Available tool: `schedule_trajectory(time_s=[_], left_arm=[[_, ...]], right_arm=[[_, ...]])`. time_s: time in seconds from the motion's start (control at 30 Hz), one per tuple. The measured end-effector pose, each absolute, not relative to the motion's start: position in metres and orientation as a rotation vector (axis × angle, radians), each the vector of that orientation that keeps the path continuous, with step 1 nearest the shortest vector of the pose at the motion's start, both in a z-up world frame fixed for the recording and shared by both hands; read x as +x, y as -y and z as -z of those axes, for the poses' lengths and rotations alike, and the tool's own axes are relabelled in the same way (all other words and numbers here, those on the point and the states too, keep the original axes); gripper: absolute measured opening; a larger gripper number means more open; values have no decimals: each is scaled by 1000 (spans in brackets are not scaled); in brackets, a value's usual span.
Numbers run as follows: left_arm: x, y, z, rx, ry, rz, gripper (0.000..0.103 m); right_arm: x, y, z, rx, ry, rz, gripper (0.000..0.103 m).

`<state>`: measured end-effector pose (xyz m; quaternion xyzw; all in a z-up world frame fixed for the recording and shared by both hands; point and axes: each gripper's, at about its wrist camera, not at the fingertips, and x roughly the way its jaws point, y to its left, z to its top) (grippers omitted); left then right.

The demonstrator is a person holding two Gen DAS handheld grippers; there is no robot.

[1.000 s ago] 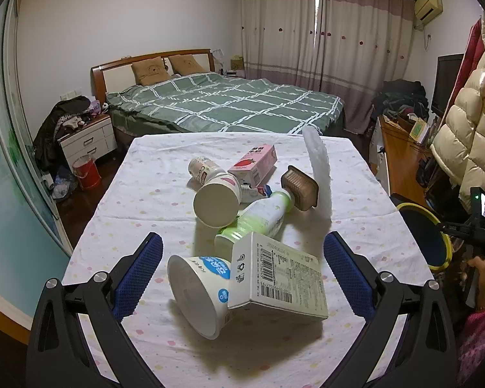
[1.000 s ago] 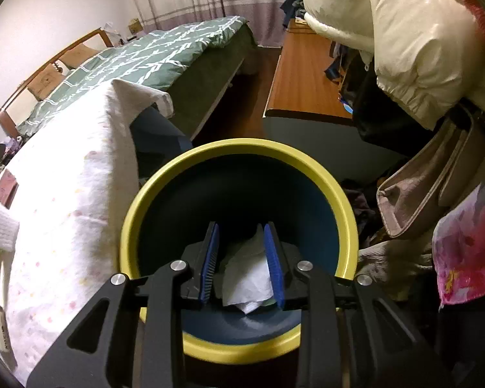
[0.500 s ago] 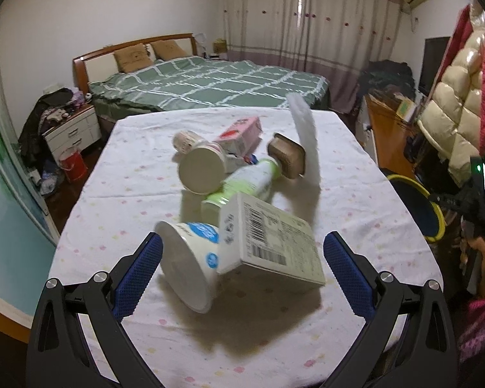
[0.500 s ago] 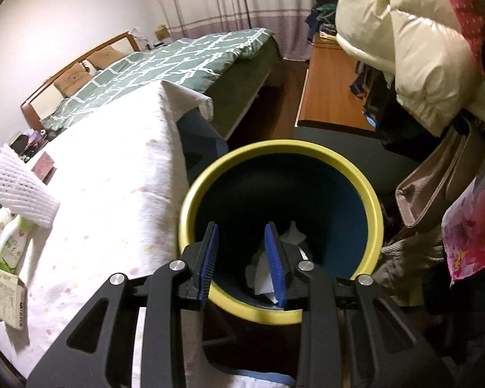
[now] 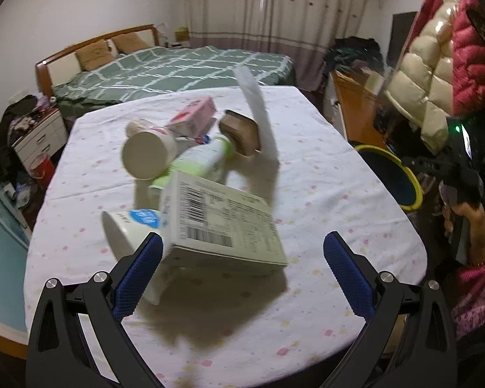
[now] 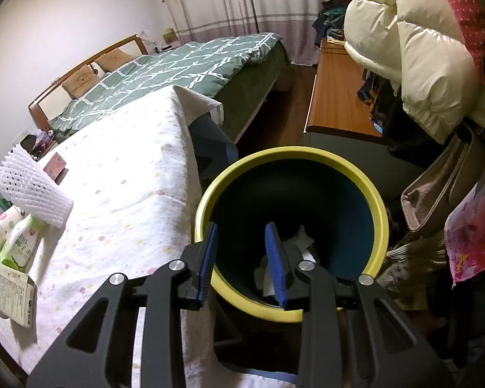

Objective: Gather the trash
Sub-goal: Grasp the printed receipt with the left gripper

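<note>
Left wrist view, left claw (image 5: 242, 270) spread wide, flat carton (image 5: 223, 223) lying barcode-up, right claw (image 6: 242, 258) released over bin (image 6: 380, 226)

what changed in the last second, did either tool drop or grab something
The right tool let go of the white paper: a second ago it sat between its fingers, now it lies in the yellow-rimmed bin and the tool has drawn back toward the table edge. The left tool moved in on the flat carton, wide open, gripping nothing. The trash pile on the table stayed put.
</note>
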<state>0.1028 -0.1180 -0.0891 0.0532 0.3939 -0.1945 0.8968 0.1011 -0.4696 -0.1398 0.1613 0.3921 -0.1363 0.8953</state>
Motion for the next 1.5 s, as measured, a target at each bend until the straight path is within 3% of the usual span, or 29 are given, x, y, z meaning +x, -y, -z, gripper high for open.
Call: schedule_trajectory(time_s=[0.43, 0.6, 1.0, 1.5], left_arm=[[88, 181, 125, 127, -972, 698, 98], [80, 190, 110, 222, -889, 715, 98], [143, 184, 125, 417, -858, 686, 98], [179, 181, 154, 461, -986, 688, 98]], right_arm=[[99, 470, 139, 345, -806, 274, 29], [98, 471, 138, 347, -803, 270, 29], [98, 471, 138, 344, -813, 267, 30], [112, 468, 152, 345, -846, 241, 35]])
